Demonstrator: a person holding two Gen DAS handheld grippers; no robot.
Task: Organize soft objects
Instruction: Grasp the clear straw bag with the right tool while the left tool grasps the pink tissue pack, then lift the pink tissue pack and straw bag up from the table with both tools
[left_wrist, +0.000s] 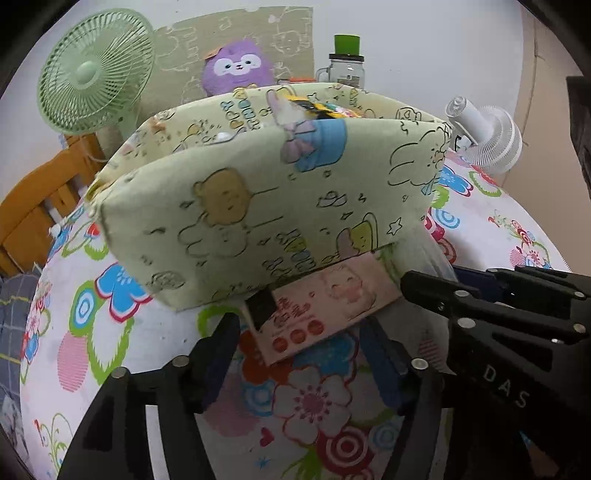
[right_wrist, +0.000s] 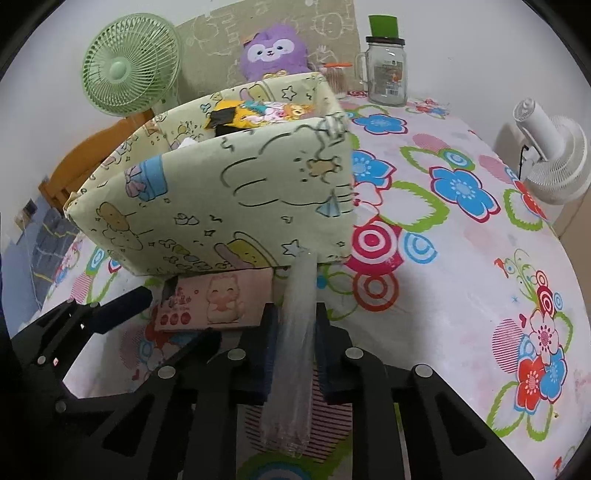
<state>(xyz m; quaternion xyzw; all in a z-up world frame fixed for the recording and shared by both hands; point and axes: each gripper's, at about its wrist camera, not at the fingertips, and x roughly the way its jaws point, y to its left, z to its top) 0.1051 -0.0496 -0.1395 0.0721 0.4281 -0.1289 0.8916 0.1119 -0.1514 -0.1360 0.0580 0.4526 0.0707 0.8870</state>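
Observation:
A pale green fabric box (left_wrist: 258, 206) printed with cartoon animals stands on the flowered table, with soft toys (right_wrist: 258, 110) showing inside. A pink tissue pack (left_wrist: 317, 314) lies against its near bottom edge. My left gripper (left_wrist: 299, 332) is open, its fingers on either side of the pack's near end without pressing it. My right gripper (right_wrist: 295, 321) is shut on a crumpled strip of clear plastic (right_wrist: 295, 350) that runs up to the box's near corner. In the left wrist view the right gripper (left_wrist: 443, 280) sits just right of the pack. The left gripper (right_wrist: 166, 321) shows beside the pack (right_wrist: 218, 299).
A purple plush (left_wrist: 236, 70) sits behind the box against a patterned board. A green fan (left_wrist: 92, 74) stands at the back left, a glass jar with a green lid (right_wrist: 386, 62) at the back, a white fan (right_wrist: 546, 155) at the right. A wooden chair (left_wrist: 40, 199) is at the left table edge.

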